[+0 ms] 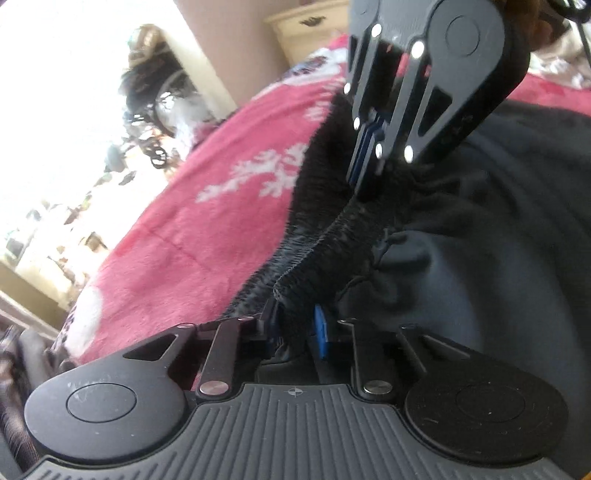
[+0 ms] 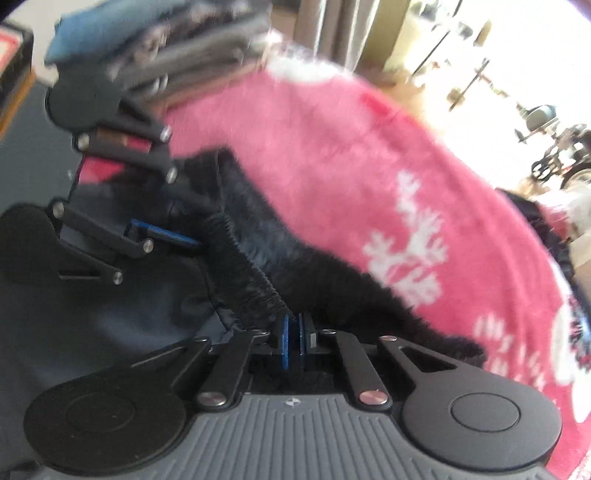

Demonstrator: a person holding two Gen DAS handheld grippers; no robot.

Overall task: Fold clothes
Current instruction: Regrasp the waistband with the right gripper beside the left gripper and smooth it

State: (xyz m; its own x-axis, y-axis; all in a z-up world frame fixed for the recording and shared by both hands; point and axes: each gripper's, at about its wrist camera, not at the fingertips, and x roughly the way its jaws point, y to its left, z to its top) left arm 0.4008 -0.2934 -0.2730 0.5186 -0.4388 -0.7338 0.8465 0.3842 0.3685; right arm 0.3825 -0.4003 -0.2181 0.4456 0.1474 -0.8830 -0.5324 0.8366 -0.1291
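A black garment (image 1: 480, 229) with a ribbed elastic waistband (image 1: 314, 243) lies on a pink fleece blanket (image 1: 192, 240). My left gripper (image 1: 295, 332) is shut on the waistband, with fabric between its blue pads. My right gripper (image 1: 364, 173) shows at the top of the left wrist view, shut on the same waistband further along. In the right wrist view my right gripper (image 2: 293, 339) pinches the waistband (image 2: 243, 273), and my left gripper (image 2: 173, 236) holds it at the left. The band stretches between them.
A stack of folded clothes (image 2: 166, 59) sits at the blanket's far edge. A cream nightstand (image 1: 306, 29) stands beyond the bed. A bright window and clutter (image 1: 74, 147) lie to the left. The blanket (image 2: 369, 155) has white snowflake prints.
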